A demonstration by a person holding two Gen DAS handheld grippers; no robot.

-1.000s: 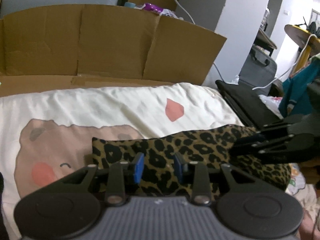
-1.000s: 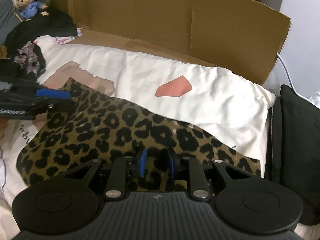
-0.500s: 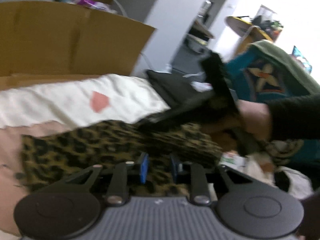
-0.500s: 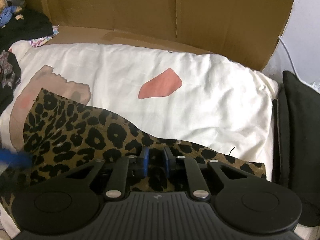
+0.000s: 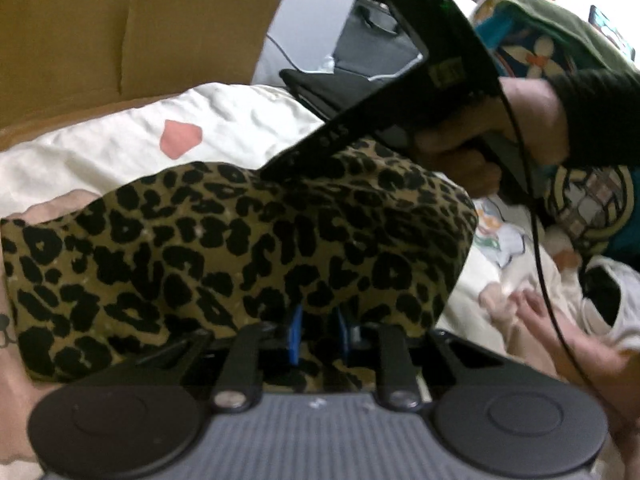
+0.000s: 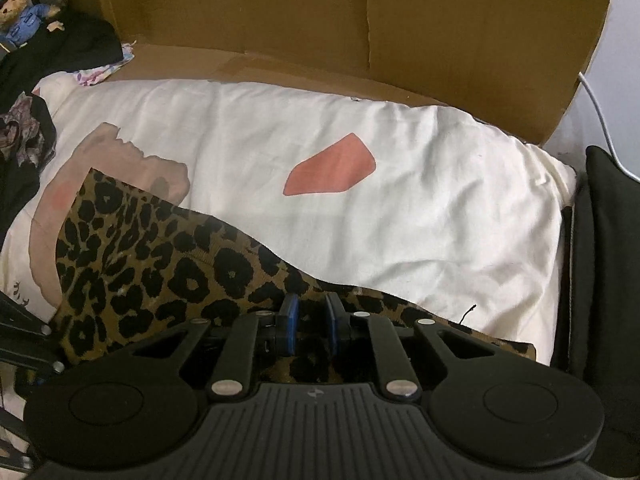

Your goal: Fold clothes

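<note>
Pinching a raised fold of the leopard-print garment (image 5: 240, 240) at its near edge with the left gripper (image 5: 316, 332), its fingers (image 5: 295, 334) narrow and closing, with cloth bunched between the blue pads. Holding only a thin bite, by the look of it, so likely to lose the cloth on a quick lift. Gripping another edge of the same garment with the right gripper (image 6: 310, 322), fingers drawn close with only a small gap and leopard cloth between them; pressing on it, as far as can be judged. Lying spread on the cream bed cover (image 6: 400, 200), humped in the middle between the two grippers. Could fold crooked if lifted unevenly, or drag the loose cover along and wrinkle it. Also worth watching the black cable (image 5: 536, 240) hanging beside the garment, able to snag a corner. Farther back, keeping clear of the cardboard wall (image 6: 400, 32), close enough to catch a wide swing.
</note>
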